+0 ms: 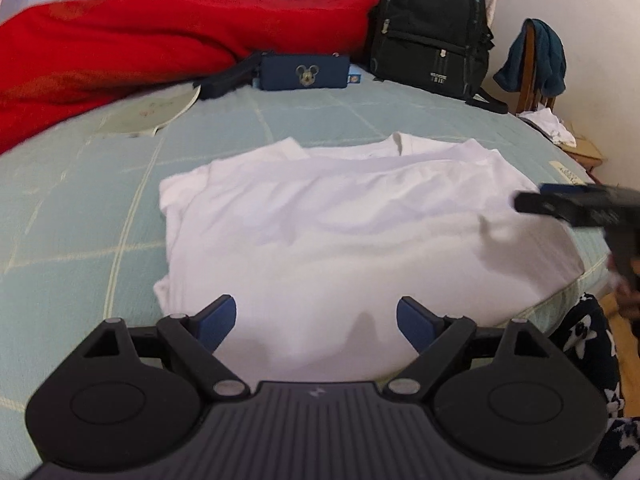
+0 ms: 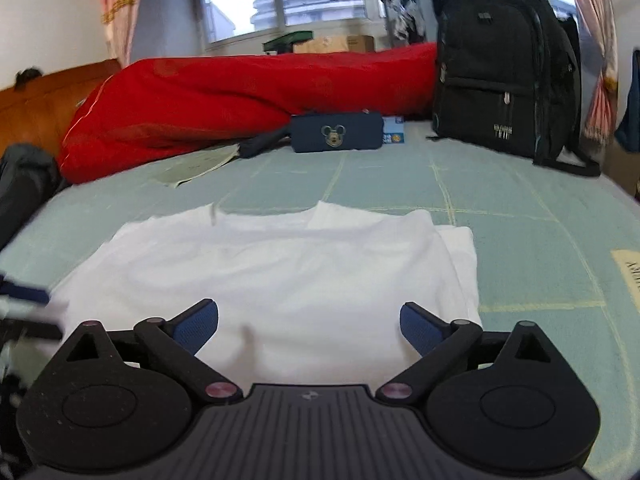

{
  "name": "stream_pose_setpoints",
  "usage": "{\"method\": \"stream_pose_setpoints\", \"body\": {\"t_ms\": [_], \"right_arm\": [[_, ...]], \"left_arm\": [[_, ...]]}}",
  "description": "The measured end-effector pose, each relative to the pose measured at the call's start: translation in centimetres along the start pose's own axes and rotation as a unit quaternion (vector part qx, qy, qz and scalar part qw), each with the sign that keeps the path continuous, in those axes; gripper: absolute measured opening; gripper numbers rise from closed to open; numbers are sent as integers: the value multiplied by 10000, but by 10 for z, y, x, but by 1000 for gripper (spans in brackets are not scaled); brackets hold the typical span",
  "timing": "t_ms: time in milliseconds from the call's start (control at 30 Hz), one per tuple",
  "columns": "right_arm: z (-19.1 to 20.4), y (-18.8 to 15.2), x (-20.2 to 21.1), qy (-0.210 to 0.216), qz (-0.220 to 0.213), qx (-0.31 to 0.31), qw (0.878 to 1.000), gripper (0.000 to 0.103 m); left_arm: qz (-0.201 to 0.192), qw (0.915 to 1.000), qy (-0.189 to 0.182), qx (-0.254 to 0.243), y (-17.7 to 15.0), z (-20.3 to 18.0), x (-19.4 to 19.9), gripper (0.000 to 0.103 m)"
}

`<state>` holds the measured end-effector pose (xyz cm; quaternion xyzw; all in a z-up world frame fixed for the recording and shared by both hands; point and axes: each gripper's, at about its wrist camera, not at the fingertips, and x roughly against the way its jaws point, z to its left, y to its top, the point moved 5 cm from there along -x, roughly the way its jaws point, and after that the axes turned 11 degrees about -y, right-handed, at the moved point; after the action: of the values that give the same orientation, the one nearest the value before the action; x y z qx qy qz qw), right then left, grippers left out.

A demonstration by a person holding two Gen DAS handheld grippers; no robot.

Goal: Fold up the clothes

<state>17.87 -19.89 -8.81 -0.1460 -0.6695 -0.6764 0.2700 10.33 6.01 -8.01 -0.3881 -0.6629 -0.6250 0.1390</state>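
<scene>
a white t-shirt (image 1: 320, 232) lies flat on the pale green checked bed sheet (image 1: 80, 208), partly folded: one layer is doubled over toward the collar end, and a sleeve edge peeks out past the fold on its right side. its collar points away from both cameras, toward the far side of the bed, and the near hem sits closest to the tools, so the shirt's wider span runs left to right across both views.

the left gripper (image 1: 316, 320) hovers just above the near hem with its jaws spread wide and nothing between them; the blue pads (image 1: 218, 322) stand clear of the cloth. the right gripper (image 2: 310, 326) hangs the same way over the near edge toward the shirt's right side, jaws wide apart and empty. in the left wrist view the right gripper shows as a blurred dark shape at the shirt's right edge.

the shirt lies straight ahead of and below both sets of jaws, so each hand is near its own half of the hem; neither is clearly nearer. judging from this, the next fold probably calls for pinching the near edge or the two sides.

no open container with visible contents is in view. at the far side of the bed a black backpack (image 1: 432, 28) stands closed, a navy mickey mouse pouch (image 1: 304, 72) lies shut beside it, and a red quilt (image 1: 140, 44) is bunched along the window side.
</scene>
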Motion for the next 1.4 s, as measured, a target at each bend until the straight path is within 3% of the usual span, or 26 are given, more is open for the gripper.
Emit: {"method": "stream_pose_setpoints", "body": {"t_ms": [100,200,367,500,633,833,933,1100,1300,1400], "right_arm": [[-12,-7,-26,-221,247,-172,9993,100],[-15,-17,-22,-183,193,-95,9996,100],[-10,11,-16,92,78,-224,9997,103],[7,43,-35,757,38,-469,9960,103],[27,44,-71,1269,466,-641,9887,103],[28,40,-99,919,557,-403,9934,103],[28,48,-93,830,666,-502,9930,103],[7,50,-61,362,208,-590,9974,103],[-23,27,-59,-129,502,-912,9945,103],[-17,25,-39,-144,472,-855,9951,103]], "left_arm": [[-32,10000,46,-12,1,-3,-2,88],[-11,9998,117,128,-1,4,-4,88],[-37,9993,250,292,0,15,-6,88],[-105,9993,311,196,4,15,-6,90],[-152,9991,370,143,4,18,-5,91],[-155,9989,374,247,5,29,-9,91],[-145,9989,365,273,5,31,-12,91],[-126,9993,301,208,3,26,-11,91],[-130,9993,264,214,3,21,-10,92],[-114,9992,290,240,2,20,-8,92]]}}
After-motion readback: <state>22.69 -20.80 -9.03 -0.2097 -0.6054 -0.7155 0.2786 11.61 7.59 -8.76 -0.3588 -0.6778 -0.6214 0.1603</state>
